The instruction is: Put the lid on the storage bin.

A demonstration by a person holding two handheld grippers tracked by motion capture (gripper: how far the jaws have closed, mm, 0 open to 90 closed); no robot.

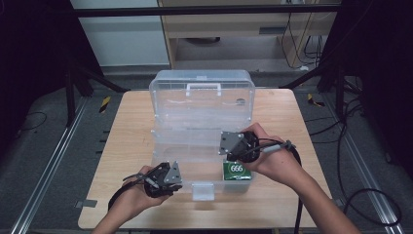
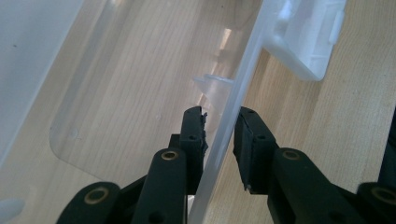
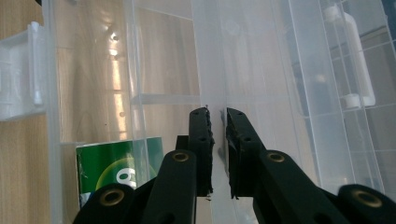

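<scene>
Centrally on the wooden worktop [image 1: 122, 146] stands the clear plastic box [image 1: 202, 105], its lid thrown back upright with the white handle [image 1: 203, 88] on top and the tray open toward the person. Its walls are transparent, so the wood grain reads through them; a white latch [image 1: 203, 191] hangs from the front rim, and a green packet [image 1: 237, 171] lies in the front right compartment. The left tool [image 2: 218, 135] straddles the front wall, one jaw inside the tray and one outside; the inner pad sits against the plastic, while a sliver of gap seems to remain at the outer pad (the translucent edge makes contact hard to judge). This grip probably steadies the box. The right tool [image 3: 217, 123] hangs over an inner divider [image 3: 210, 70] just beside the packet, its jaws pressed nearly together with nothing between them, likely poised for the next handling.
</scene>
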